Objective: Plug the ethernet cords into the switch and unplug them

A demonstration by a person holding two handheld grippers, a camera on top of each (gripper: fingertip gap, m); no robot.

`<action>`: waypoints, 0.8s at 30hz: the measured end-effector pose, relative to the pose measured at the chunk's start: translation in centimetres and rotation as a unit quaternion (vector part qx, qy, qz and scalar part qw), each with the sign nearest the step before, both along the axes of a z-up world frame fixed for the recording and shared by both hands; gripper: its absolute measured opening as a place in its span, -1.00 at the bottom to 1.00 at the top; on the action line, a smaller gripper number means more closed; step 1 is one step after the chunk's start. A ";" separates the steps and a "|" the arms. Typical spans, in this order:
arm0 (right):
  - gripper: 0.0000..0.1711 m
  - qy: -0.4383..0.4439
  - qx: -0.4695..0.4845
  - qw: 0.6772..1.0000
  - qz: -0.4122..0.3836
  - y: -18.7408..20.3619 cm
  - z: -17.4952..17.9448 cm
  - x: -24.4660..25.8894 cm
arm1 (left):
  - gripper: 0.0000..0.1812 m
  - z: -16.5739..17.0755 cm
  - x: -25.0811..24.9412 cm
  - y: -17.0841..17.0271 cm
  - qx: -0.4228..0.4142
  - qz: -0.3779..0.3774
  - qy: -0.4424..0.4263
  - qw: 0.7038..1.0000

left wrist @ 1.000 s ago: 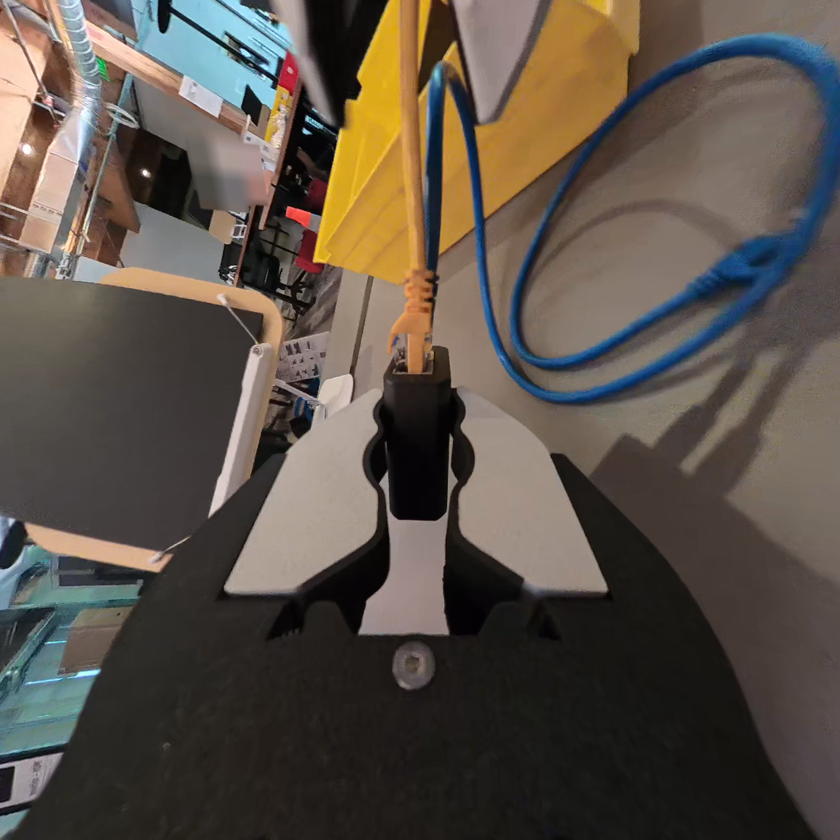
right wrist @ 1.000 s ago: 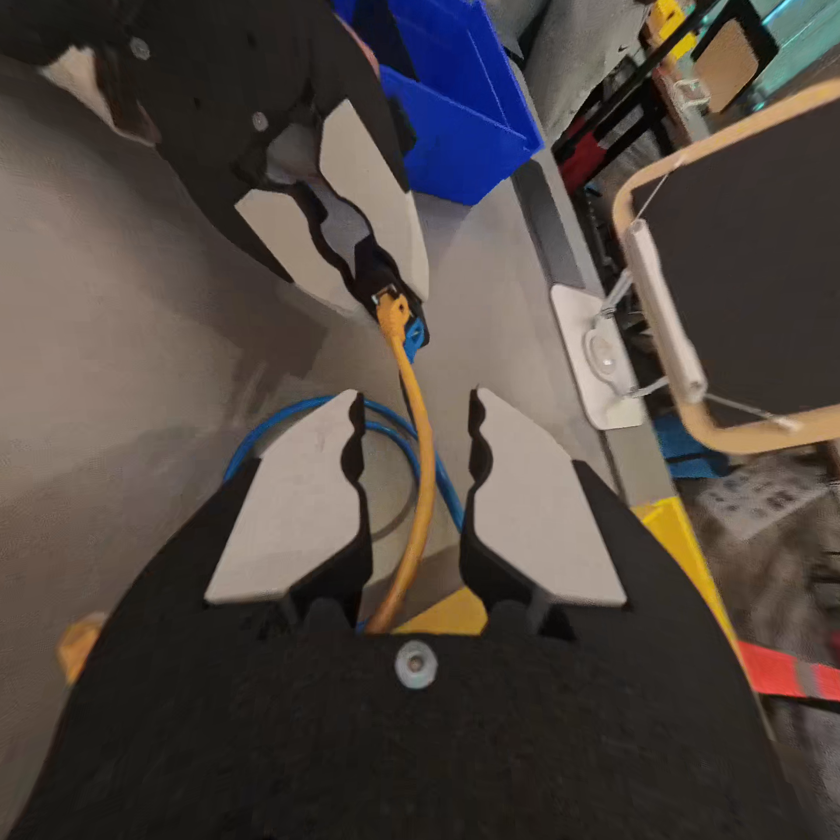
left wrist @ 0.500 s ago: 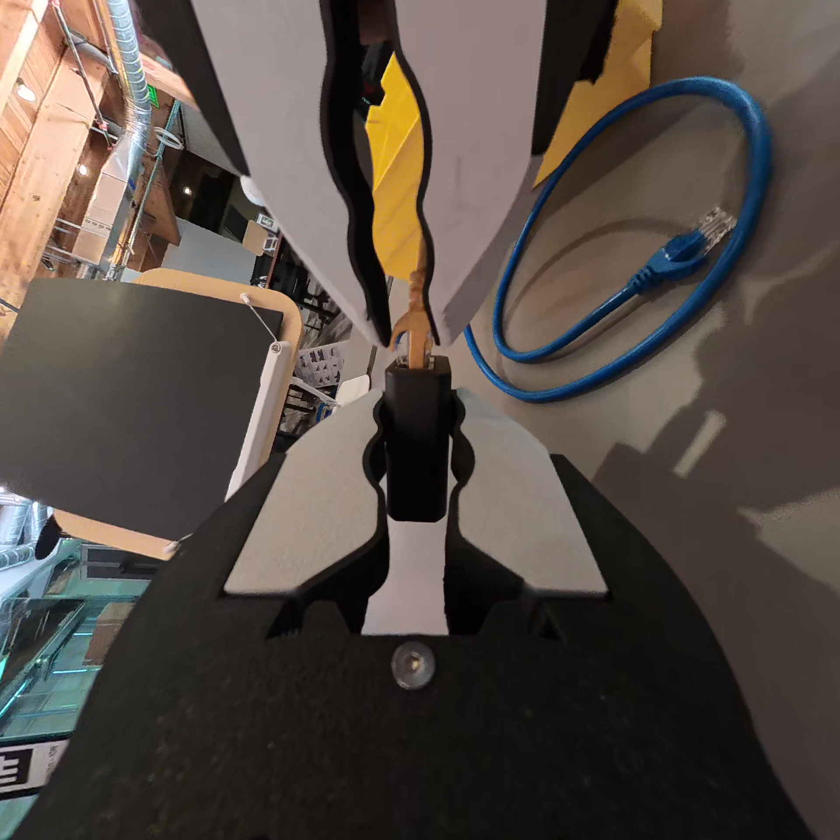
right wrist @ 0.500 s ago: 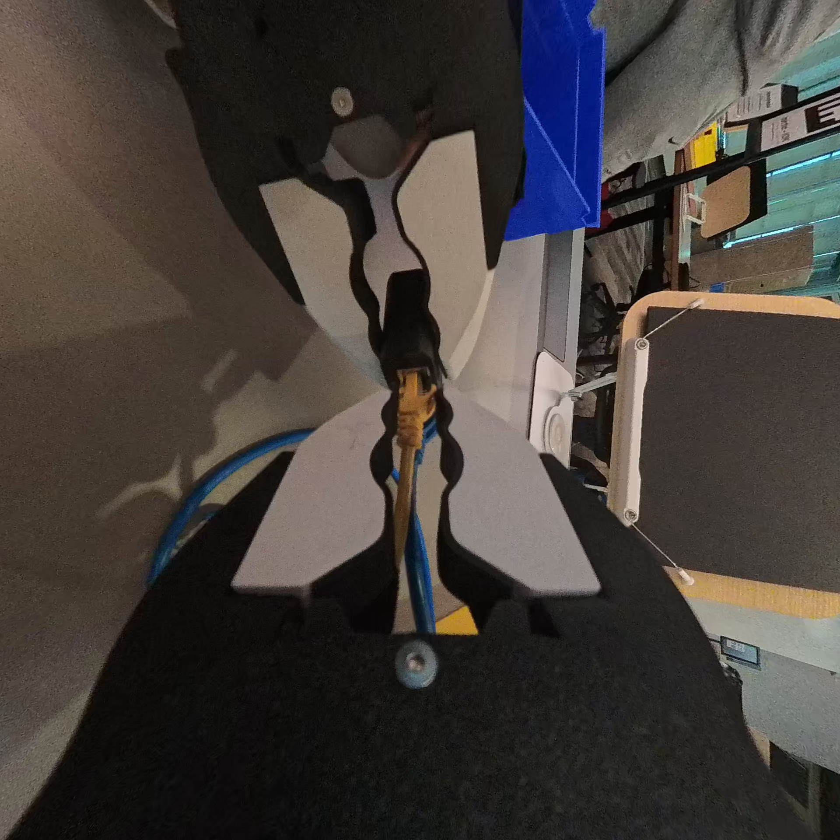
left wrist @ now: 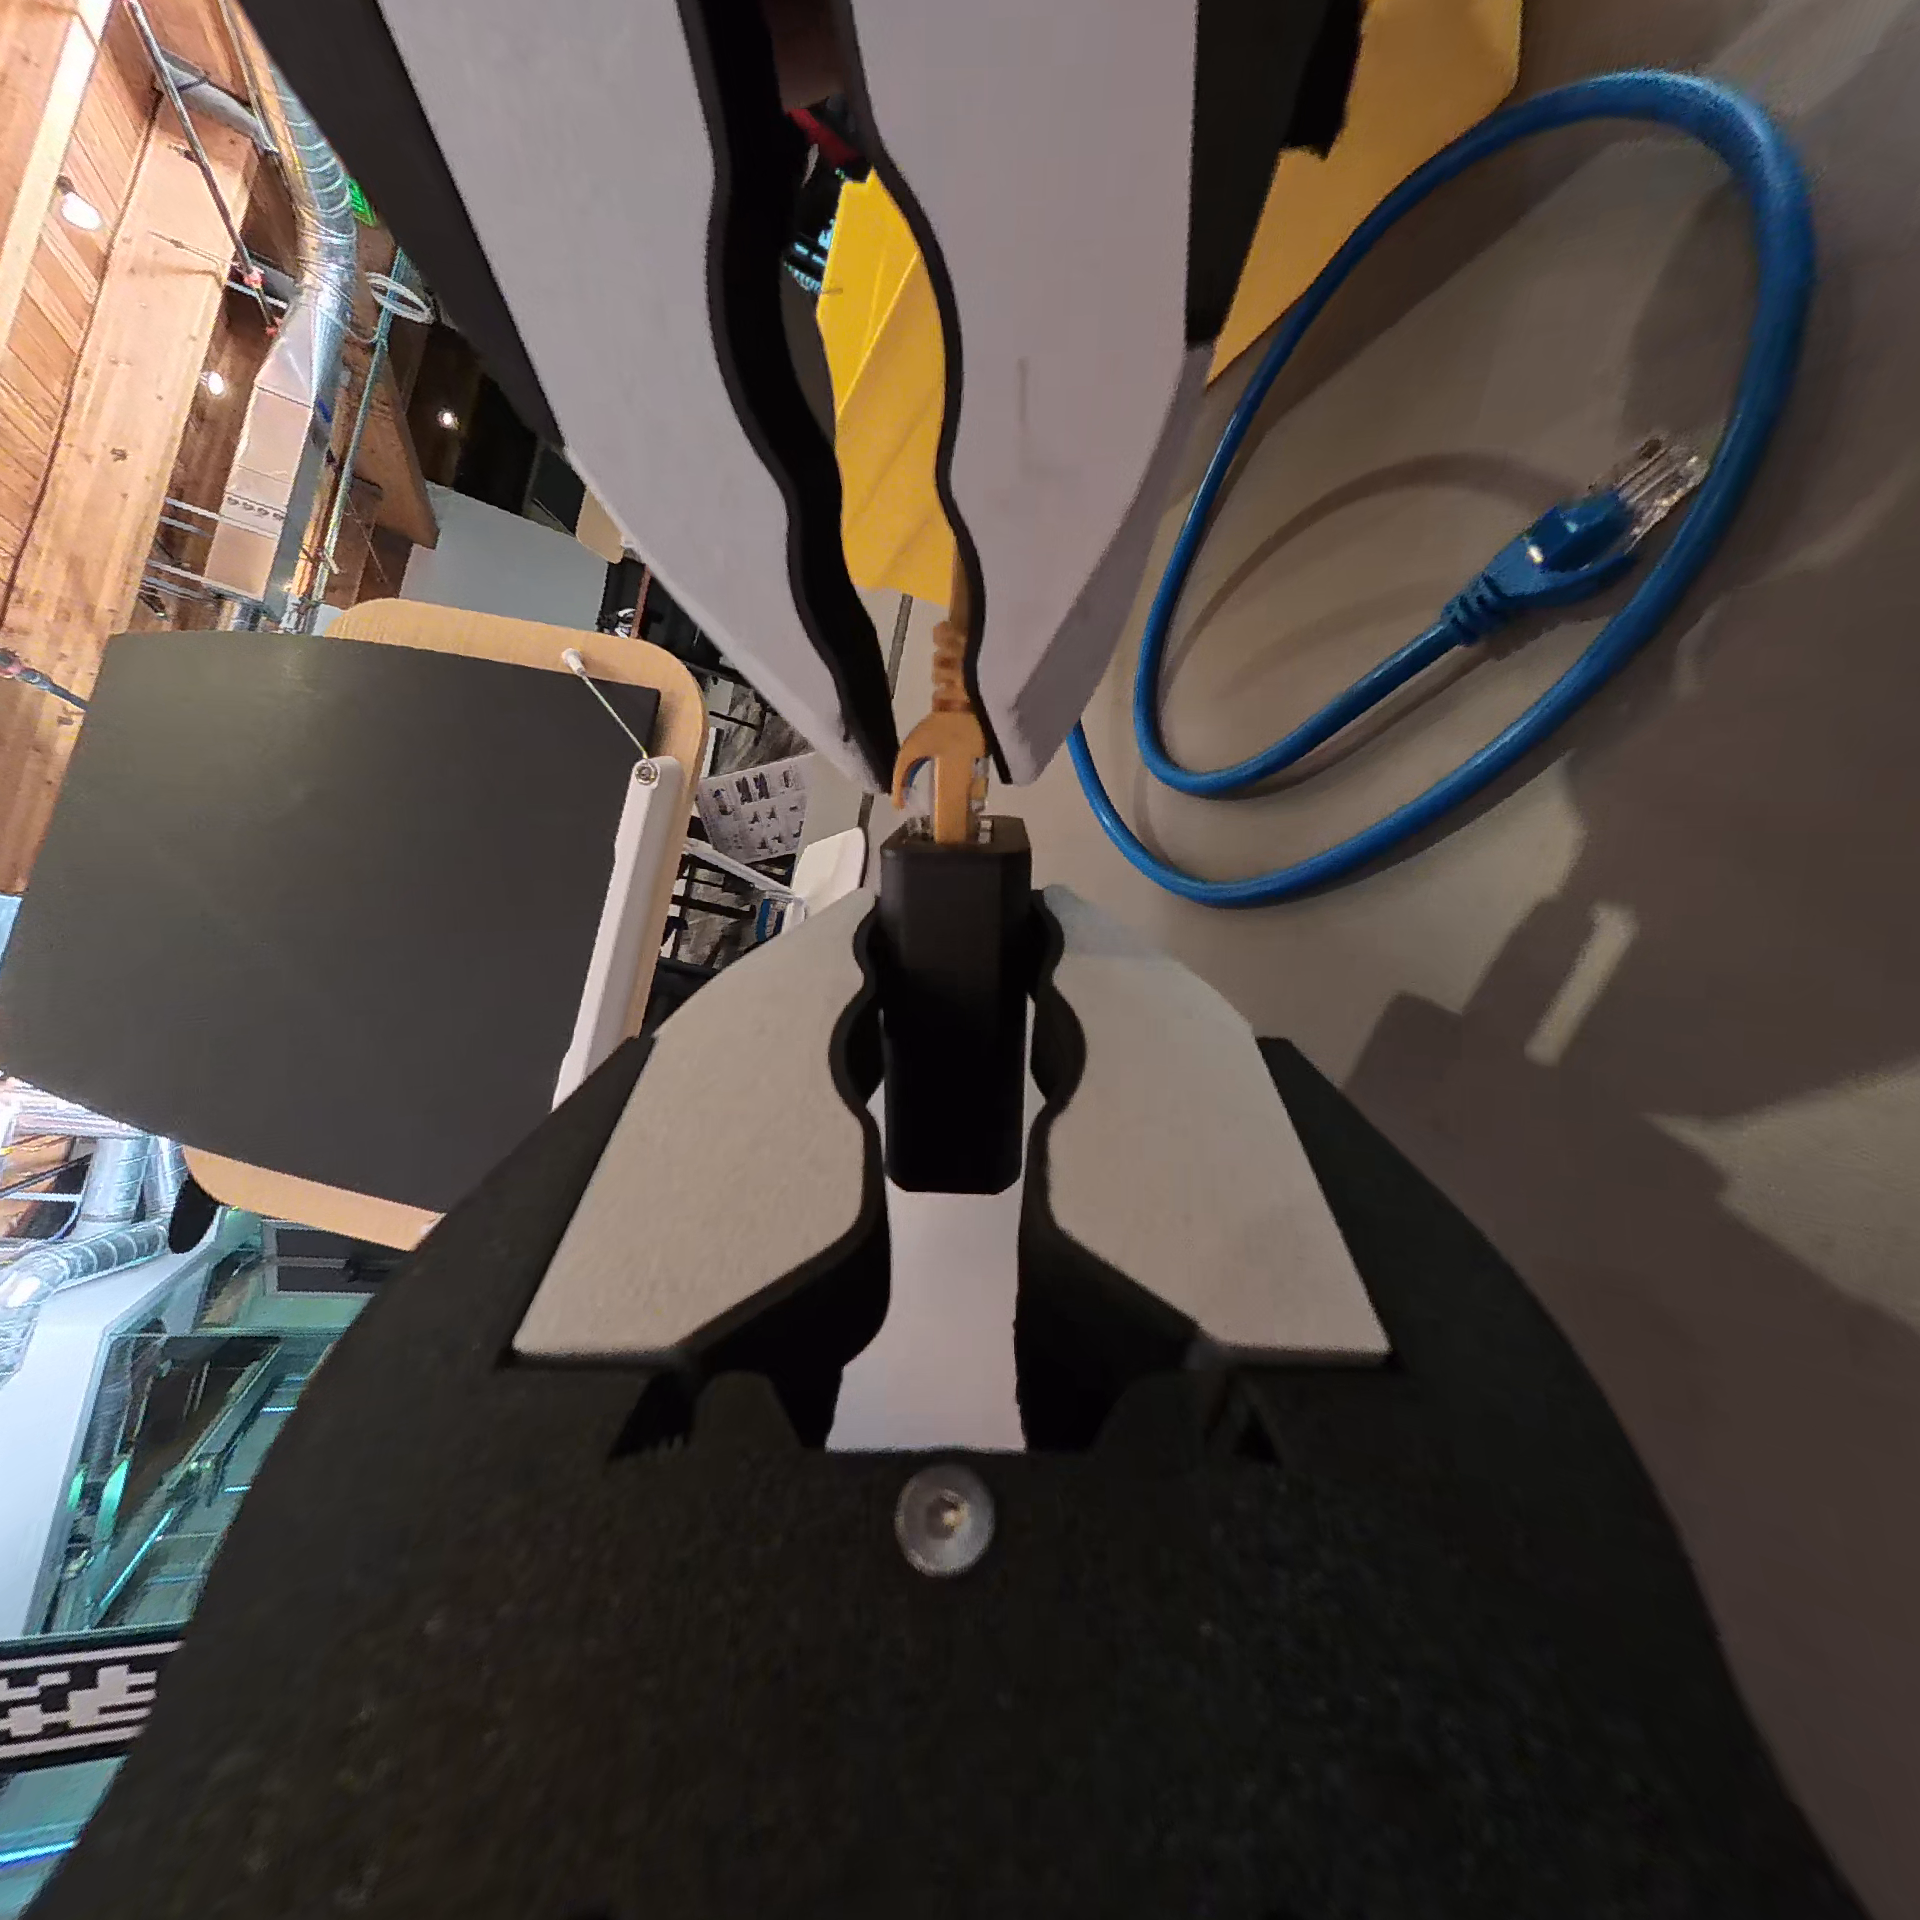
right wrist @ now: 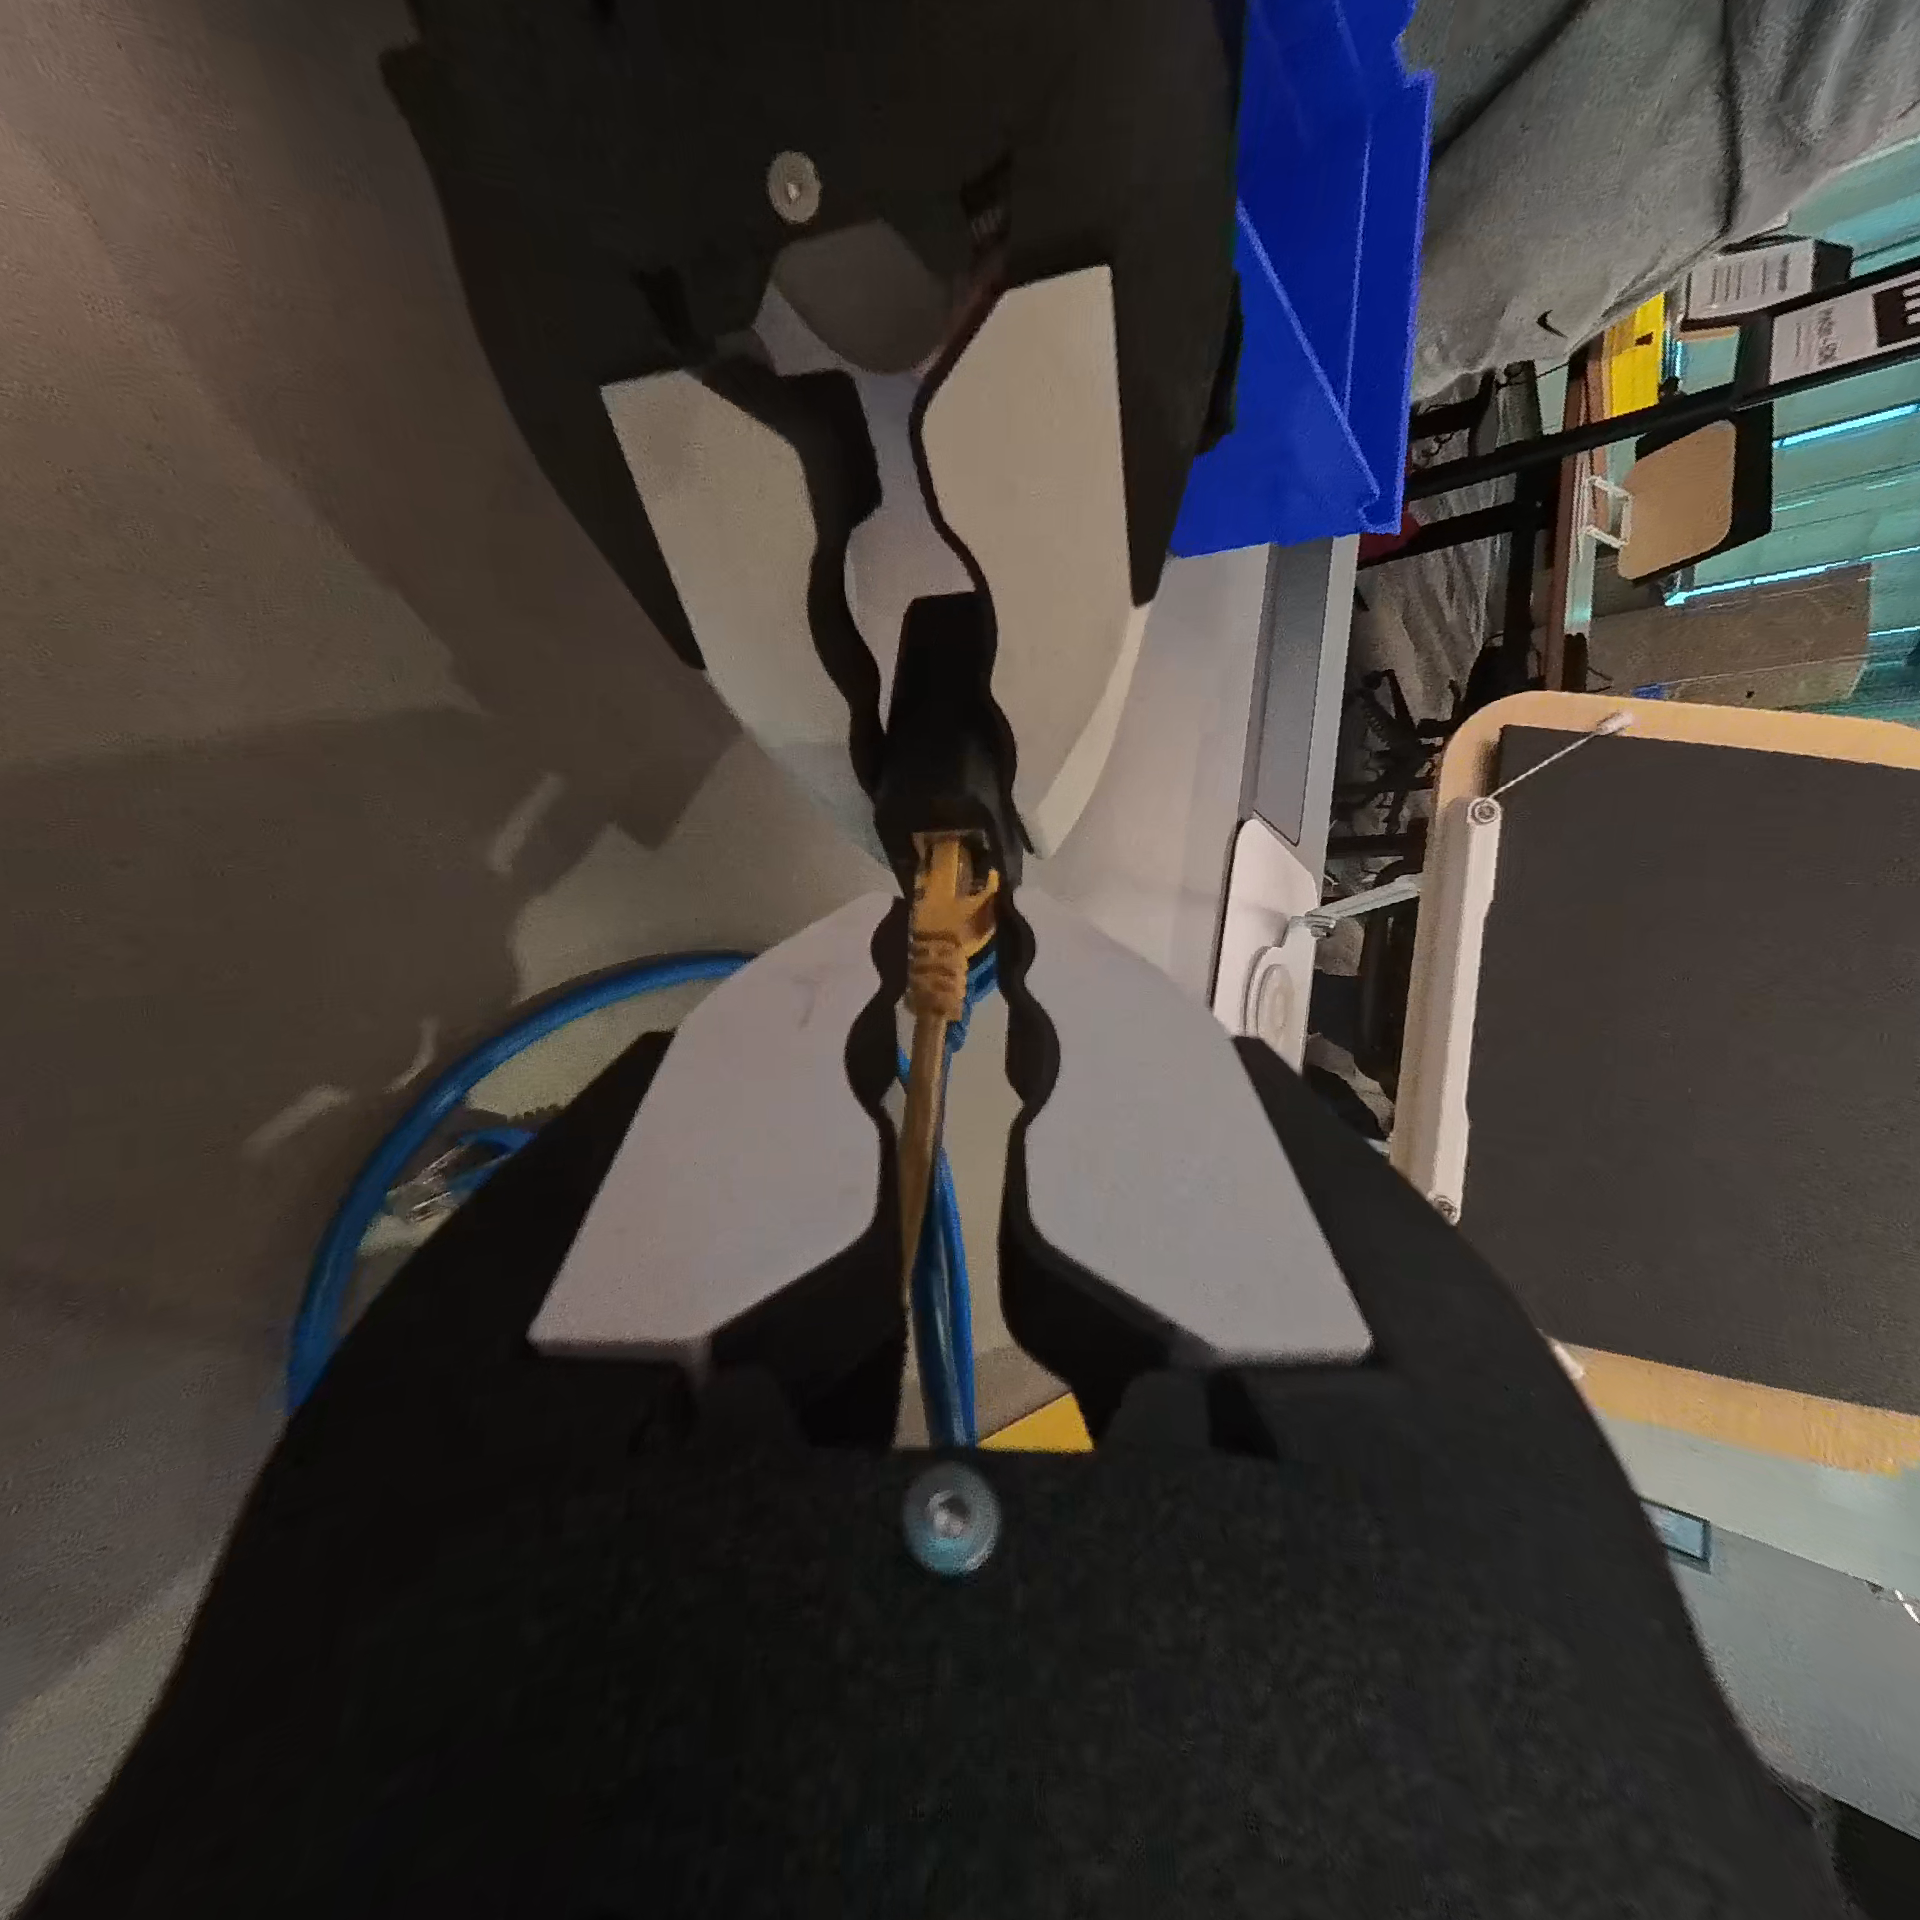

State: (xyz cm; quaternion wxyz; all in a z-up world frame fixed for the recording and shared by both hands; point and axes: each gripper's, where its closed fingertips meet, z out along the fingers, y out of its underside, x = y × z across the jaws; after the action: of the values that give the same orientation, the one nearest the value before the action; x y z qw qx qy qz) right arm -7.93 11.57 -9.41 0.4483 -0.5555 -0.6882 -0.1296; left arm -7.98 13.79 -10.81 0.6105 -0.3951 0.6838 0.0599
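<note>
My left gripper is shut on a small black switch, held above the grey table. An orange ethernet cord's plug sits in the switch's front port. My right gripper faces the left one and is shut on the orange plug's boot, its tips almost touching the switch. In the left wrist view the right gripper comes in from the top. A blue cord runs beside the orange one between my right fingers. Its loop and free plug lie on the table.
A yellow bin stands behind the right gripper and a blue bin behind the left one. A dark board with a wooden rim stands off the table's edge. The grey table extends on the right. Less than 4 cm separates the two grippers' tips.
My right gripper was open and a little away from the switch. It moved up to the switch and closed around the orange plug. The left gripper kept its hold on the switch.
</note>
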 end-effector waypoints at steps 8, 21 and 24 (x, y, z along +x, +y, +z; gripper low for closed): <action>-0.87 -0.038 -0.016 0.999 -0.007 -0.4 -0.9 -0.2 | -0.74 -1.0 0.0 0.0 -0.004 0.012 0.035 0.999; -0.84 0.106 -0.081 0.988 -0.079 -0.5 0.4 0.1 | -0.74 0.2 -0.2 0.3 0.028 0.019 0.013 0.999; -0.85 0.179 -0.118 0.969 -0.124 -0.8 0.6 0.7 | -0.74 0.6 -0.4 0.5 0.056 0.031 0.008 0.998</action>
State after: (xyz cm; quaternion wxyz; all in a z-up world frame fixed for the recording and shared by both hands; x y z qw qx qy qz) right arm -7.20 10.76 -8.81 0.4761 -0.6998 -0.5326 -0.0009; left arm -8.39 14.26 -10.19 0.6241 -0.3811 0.6714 0.1205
